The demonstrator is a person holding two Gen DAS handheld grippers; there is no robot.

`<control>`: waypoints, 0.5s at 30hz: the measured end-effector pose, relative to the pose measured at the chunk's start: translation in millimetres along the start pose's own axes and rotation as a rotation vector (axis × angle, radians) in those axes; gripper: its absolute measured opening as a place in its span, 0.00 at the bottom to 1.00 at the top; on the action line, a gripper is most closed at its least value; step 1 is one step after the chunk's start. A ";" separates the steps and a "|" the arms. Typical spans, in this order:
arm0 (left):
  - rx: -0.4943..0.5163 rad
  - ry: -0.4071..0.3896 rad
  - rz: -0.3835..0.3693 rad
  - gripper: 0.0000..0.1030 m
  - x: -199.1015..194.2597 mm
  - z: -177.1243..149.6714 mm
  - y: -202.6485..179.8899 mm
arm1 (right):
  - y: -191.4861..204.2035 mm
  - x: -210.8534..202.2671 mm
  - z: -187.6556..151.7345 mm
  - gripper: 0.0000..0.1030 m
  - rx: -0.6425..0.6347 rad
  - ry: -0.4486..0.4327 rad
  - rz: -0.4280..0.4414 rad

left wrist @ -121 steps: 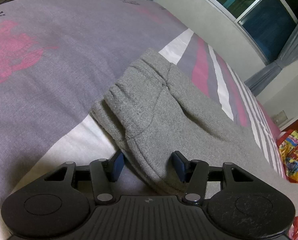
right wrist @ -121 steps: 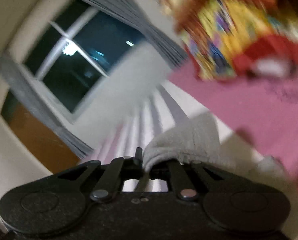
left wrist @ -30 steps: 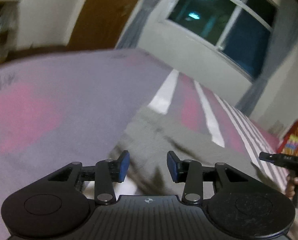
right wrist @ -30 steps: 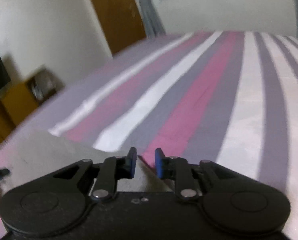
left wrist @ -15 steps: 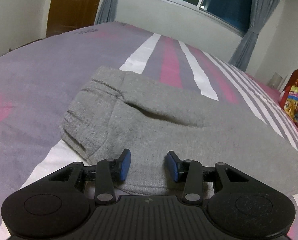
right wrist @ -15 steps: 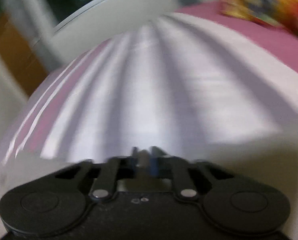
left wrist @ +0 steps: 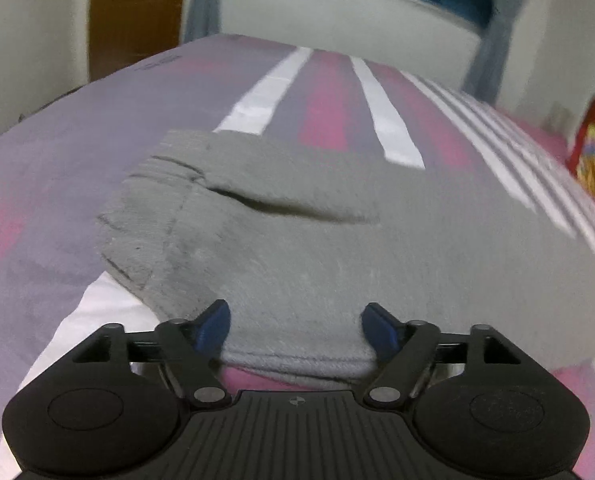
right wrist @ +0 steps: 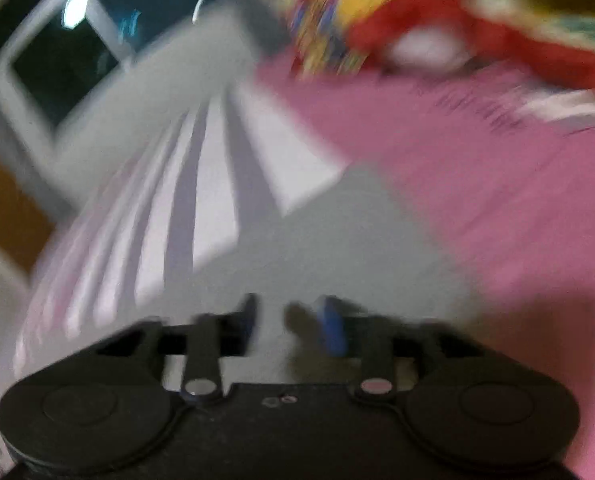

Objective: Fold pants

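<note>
While the grey fleece pants (left wrist: pixel 317 240) lie flat on the striped pink-and-grey bed (left wrist: pixel 329 96), both grippers' jaws are opening over cloth, pinching nothing: left gripper (left wrist: pixel 295 322) at the near hem, right gripper (right wrist: pixel 289 320) blurred. Risk: closing mid-swing catches one layer only, skewing the fold.

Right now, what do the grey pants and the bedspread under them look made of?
Grey pants: thick knit fleece or terry by the look, matte with a fuzzy nap and a ribbed waistband. Bedspread: smoother woven or brushed fabric, matte, printed in purple, pink and white stripes; exact fibre cannot be told.
</note>
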State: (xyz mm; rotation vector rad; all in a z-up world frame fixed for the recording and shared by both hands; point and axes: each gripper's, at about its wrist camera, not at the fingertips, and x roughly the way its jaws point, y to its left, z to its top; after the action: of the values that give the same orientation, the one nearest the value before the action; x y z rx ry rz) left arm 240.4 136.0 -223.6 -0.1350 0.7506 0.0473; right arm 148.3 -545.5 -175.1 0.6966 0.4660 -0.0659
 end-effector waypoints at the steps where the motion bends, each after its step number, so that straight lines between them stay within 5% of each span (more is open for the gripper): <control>1: 0.004 -0.001 -0.003 0.74 -0.8 -0.6 0.9 | -10.8 -10.7 -0.3 0.34 0.065 -0.017 0.025; 6: -0.094 -0.007 -0.040 0.77 1.4 -3.4 12.3 | -50.5 -35.0 -14.5 0.34 0.230 -0.020 0.031; 11: -0.087 -0.014 -0.029 0.79 3.7 -7.3 7.1 | -66.9 -14.2 -12.3 0.33 0.306 -0.002 0.049; 14: -0.091 -0.013 -0.032 0.79 6.3 -6.0 6.9 | -62.2 -18.5 -24.8 0.18 0.332 0.029 0.024; 15: -0.090 -0.013 -0.033 0.79 6.7 -6.0 6.8 | -61.3 -16.9 -27.2 0.04 0.323 0.034 0.014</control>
State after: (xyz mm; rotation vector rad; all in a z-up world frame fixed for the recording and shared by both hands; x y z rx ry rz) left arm 240.6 141.9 -233.2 -0.2327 0.7334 0.0511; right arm 109.6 -577.1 -222.9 1.0195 0.4879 -0.1178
